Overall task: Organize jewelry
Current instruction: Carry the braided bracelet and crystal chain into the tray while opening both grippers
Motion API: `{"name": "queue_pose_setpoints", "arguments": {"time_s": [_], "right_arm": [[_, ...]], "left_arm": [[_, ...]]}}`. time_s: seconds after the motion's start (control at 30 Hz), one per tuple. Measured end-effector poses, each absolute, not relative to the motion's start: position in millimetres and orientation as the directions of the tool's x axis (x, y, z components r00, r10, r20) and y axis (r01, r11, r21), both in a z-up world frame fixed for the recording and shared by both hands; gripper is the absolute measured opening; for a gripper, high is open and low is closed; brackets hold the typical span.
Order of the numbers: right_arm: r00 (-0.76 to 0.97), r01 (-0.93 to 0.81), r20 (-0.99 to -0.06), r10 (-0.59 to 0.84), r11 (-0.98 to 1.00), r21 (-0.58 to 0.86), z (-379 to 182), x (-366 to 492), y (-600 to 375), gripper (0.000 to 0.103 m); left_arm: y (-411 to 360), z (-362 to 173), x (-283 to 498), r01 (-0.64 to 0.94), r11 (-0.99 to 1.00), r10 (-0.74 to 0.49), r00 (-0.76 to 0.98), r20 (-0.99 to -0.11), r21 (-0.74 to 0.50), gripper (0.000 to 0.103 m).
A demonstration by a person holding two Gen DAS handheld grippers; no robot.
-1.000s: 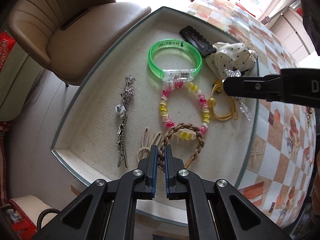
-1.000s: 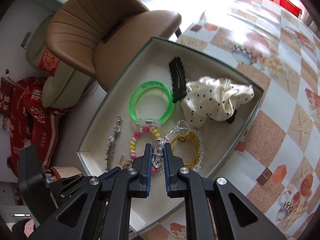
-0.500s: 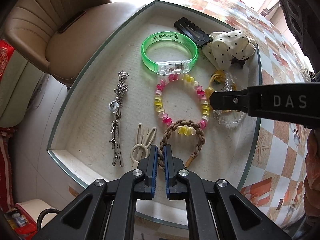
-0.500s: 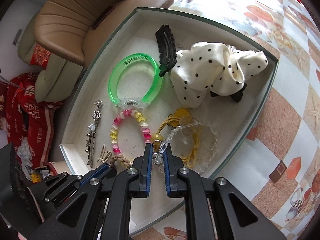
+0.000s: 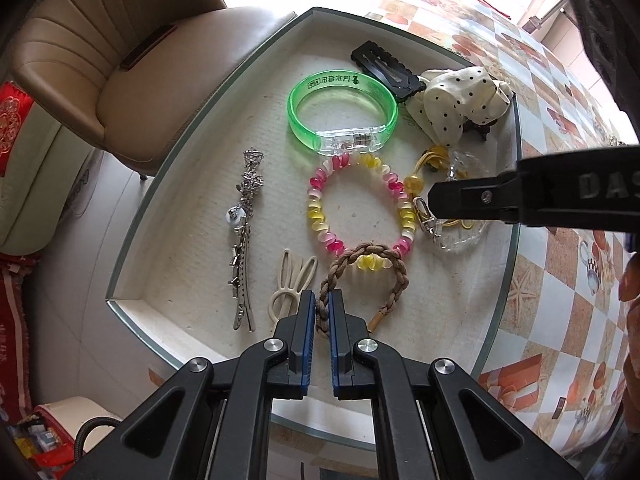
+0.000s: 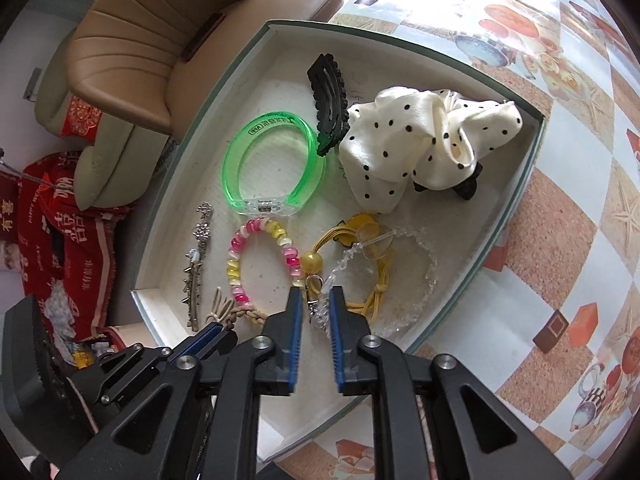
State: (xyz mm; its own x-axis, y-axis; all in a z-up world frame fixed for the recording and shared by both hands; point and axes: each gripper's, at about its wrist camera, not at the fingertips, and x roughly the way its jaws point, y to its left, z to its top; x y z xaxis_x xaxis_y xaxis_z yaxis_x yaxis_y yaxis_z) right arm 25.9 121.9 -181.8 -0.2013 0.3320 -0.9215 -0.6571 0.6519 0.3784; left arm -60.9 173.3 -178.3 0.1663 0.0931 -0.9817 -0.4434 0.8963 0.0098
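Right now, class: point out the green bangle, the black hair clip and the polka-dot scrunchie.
green bangle (image 6: 310, 152): right wrist view, right side of band.
black hair clip (image 6: 328, 96): right wrist view, its middle.
polka-dot scrunchie (image 6: 400, 136): right wrist view, left fold.

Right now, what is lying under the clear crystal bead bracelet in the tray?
Under the clear crystal bead bracelet lies the yellow cord bracelet on the tray floor. The right fingers cover the part nearest them.
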Motion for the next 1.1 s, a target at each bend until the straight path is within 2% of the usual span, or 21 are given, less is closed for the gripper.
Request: {"name": "queue_pose_setpoints", "arguments": {"time_s": [0.03, 0.1, 0.23, 0.63, 0.9, 1.1], "right_arm": [[-0.201, -0.655, -0.92, 0.336, 0.652, 0.381, -180.0, 25.3, 120.6, 0.035], [-0.197, -0.65, -0.916, 0.35, 0.653, 0.389, -174.0, 25.8, 117.6, 0.042], [-0.199, -0.63, -0.907, 0.371, 0.661, 0.408, -162.4, 33.0, 109.3, 0.046], [-0.131, -0.583, -0.897, 0.423, 0.698, 0.415, -120.4, 29.9, 61.7, 0.047], [-0.108, -0.551, -0.902, 0.419, 0.73, 0.405, -116.0, 27.7, 38.5, 0.047], [-0.105, -0.534, -0.901, 0.422, 0.74, 0.409, -115.4, 24.0, 30.6, 0.047]], "left_arm": [[173.0, -178.0, -60.4, -0.445, 0.896, 0.094, 0.164, -0.982, 0.011, 0.009], [173.7, -177.1, -61.0, -0.445, 0.896, 0.095, 0.16, -0.983, 0.014, 0.009], [172.9, -174.1, -61.3, -0.44, 0.898, 0.096, 0.154, -0.983, 0.018, 0.01], [159.6, -178.9, -51.8, -0.382, 0.923, 0.096, 0.129, -0.987, 0.04, 0.01], [146.8, -187.2, -41.6, -0.328, 0.941, 0.128, 0.097, -0.987, 0.089, 0.01], [143.4, -183.1, -34.0, -0.343, 0.93, 0.17, 0.088, -0.982, 0.13, 0.01]]}}
